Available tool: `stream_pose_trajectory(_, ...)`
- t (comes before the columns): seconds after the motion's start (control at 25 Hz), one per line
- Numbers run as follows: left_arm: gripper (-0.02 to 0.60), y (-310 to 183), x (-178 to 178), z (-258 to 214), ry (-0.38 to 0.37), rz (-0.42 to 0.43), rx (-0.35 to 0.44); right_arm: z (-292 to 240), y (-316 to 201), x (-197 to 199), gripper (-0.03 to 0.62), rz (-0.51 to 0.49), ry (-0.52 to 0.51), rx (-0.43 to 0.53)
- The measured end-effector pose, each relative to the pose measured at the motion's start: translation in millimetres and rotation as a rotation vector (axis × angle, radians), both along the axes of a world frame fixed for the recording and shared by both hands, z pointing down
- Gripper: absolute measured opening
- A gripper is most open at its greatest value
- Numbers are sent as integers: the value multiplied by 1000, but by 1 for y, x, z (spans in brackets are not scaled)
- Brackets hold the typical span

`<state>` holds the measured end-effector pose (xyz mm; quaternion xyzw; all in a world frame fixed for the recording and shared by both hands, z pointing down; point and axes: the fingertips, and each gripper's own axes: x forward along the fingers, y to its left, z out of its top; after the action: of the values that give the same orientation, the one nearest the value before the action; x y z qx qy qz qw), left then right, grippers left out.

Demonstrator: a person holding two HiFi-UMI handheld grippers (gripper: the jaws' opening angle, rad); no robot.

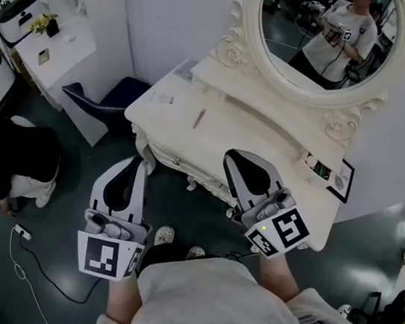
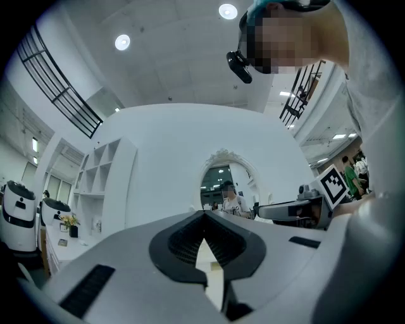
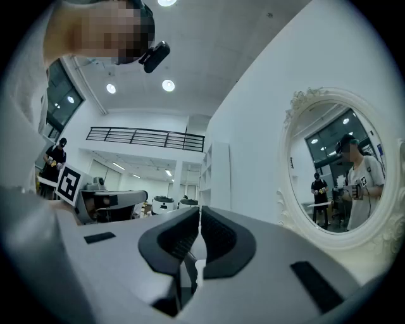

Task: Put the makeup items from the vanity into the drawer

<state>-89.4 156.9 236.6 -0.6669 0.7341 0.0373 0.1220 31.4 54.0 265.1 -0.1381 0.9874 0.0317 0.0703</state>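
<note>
Both our left claw [image 1: 139, 164] and right claw [image 1: 235, 157] are pressed together, empty. A pinkish makeup stick [image 1: 199, 118] lies on the table [image 1: 258, 130], untouched. We judge the drawer [image 1: 185, 164] (seemingly closed) needs opening first.

Blue chair [image 1: 106, 104], crouching person [image 1: 19, 158]

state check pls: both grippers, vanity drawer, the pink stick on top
Left gripper: shut, empty.
Right gripper: shut, empty.
Drawer: looks shut.
Pink stick: lying flat on the vanity top, clear of both grippers.
</note>
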Motion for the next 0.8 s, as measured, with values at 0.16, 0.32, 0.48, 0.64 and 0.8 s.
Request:
stream_pose_trajectory(0.16,12,-2,7,1,1,2,-5,1,-1,7,25,1,-2,-4)
stream_pose_trajectory(0.32,12,-5,13,0,-2,2,-5,1,-4,14,25,3,-8,-5)
stream_pose_trajectory(0.48,14,-7,21,-2,-7,4,-5,-1,-6,21,25,5,-13,-2)
stream_pose_trajectory(0.64,14,-12,28,-1,-13,11,-5,0,-8,27,25,8,-24,7)
stream_pose_trajectory(0.8,14,-19,34,3,-11,23,-16,5,-13,31,25,15,-25,-9)
